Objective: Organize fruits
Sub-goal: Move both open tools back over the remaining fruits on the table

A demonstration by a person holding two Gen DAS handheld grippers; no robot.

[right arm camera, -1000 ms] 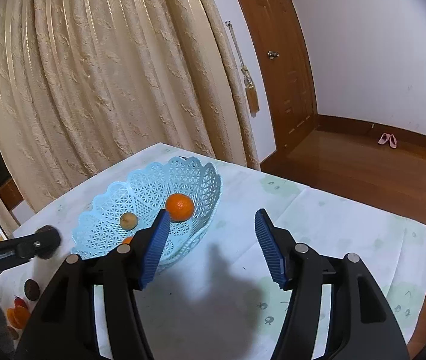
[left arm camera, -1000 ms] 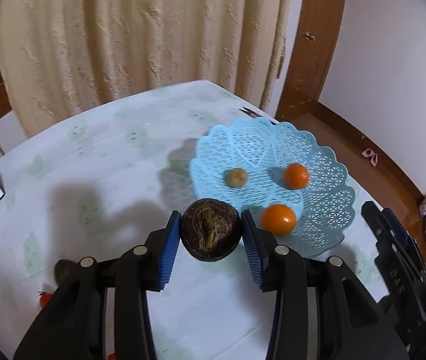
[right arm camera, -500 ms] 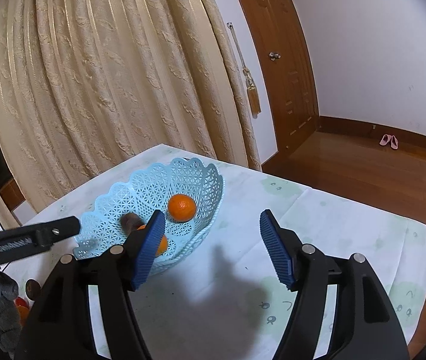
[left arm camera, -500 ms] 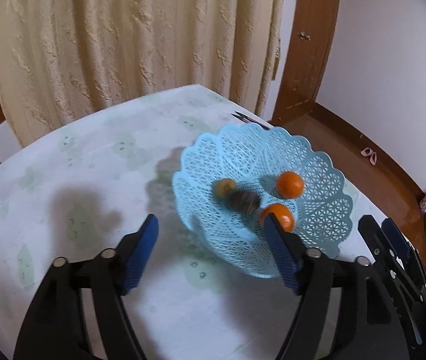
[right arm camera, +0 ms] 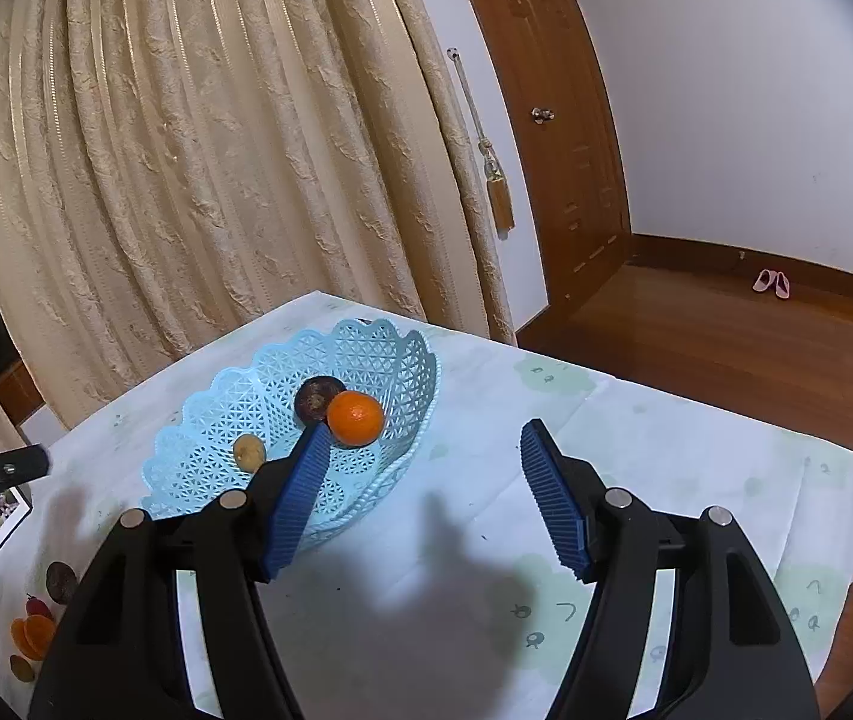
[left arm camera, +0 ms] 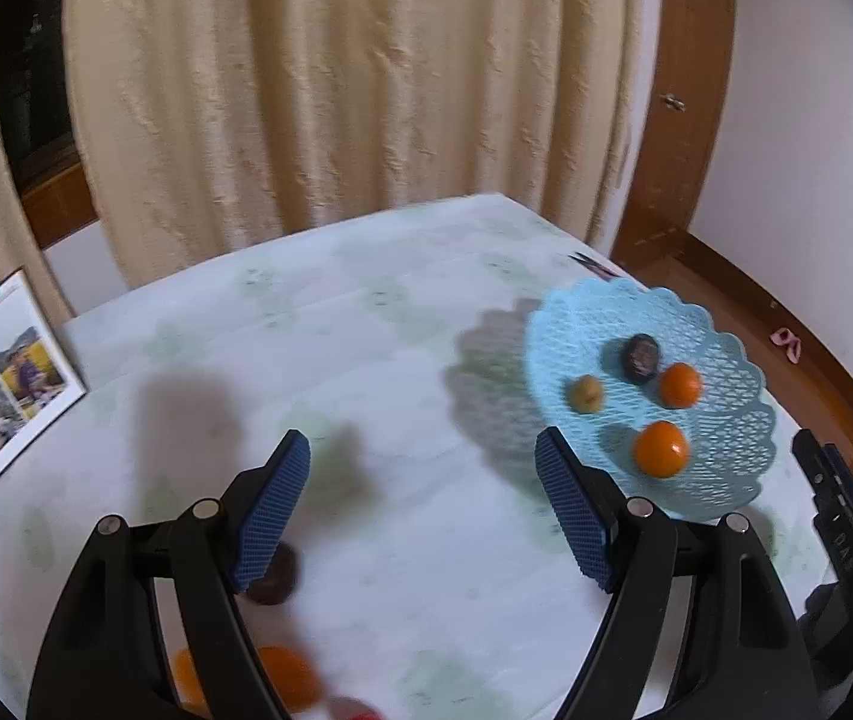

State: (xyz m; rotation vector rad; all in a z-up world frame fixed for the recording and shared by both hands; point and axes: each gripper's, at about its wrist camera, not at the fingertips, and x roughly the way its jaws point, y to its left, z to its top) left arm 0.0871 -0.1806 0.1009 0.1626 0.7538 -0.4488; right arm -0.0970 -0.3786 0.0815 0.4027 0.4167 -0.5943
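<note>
My left tool stands wide with nothing between its pads, only bare tabletop ahead of it. Just under its left pad I see a dark fruit lying on the cloth, and nearer to me, below the tool's frame, blurred orange fruit and a bit of something red that I cannot make out. Ahead and to the right of this tool sits the basket, with four pieces in it: a dark round fruit, a small brownish one and two oranges.

My right tool is also open and empty, hovering over the cloth with the basket just ahead-left of it; its left pad hides part of the basket's inside. Far to its left, by the tabletop's edge, I see the loose pile: a dark fruit, a red one, orange pieces and a small brown one.

I judge the job partly done: four fruits are in, several are left on the cloth, and the dark one by my left tool looks the handiest next.
</note>
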